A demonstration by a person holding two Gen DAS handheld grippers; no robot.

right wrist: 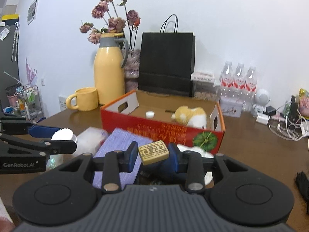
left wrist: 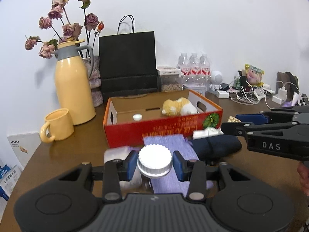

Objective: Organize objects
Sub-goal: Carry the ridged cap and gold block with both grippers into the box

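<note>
A white ribbed cap (left wrist: 154,160), with the neck of a clear jar or bottle beneath it, is clamped between the blue pads of the left tongs (left wrist: 154,163), and a small tan block stamped with characters (right wrist: 153,152) is pinched between the pads of the right tongs (right wrist: 153,154); both pairs are partly closed on what they hold, neither wide nor fully shut. Both things are carried clear of the brown surface (left wrist: 77,150), above a lilac striped cloth or pad (left wrist: 170,147) and a dark bundle (left wrist: 216,145) that cannot be made out clearly. The block's long axis is seen to lie roughly across the right tongs, slightly tilted. Straight ahead of both pairs, and lower, an open red cardboard box (left wrist: 162,129) is set with its long side turned toward them; a plush toy in yellow and white (left wrist: 178,107) lies at its right end and a small white cap (left wrist: 137,117) on its floor toward the left. The coming move is judged to turn on this: the box lies forward of both held things, the bare floor nearer the left tongs, the toy's end nearer the right. Behind the box a black paper bag (left wrist: 127,61), a yellow jug (left wrist: 73,89) and a yellow mug (left wrist: 58,125) are ranged along the wall.
</note>
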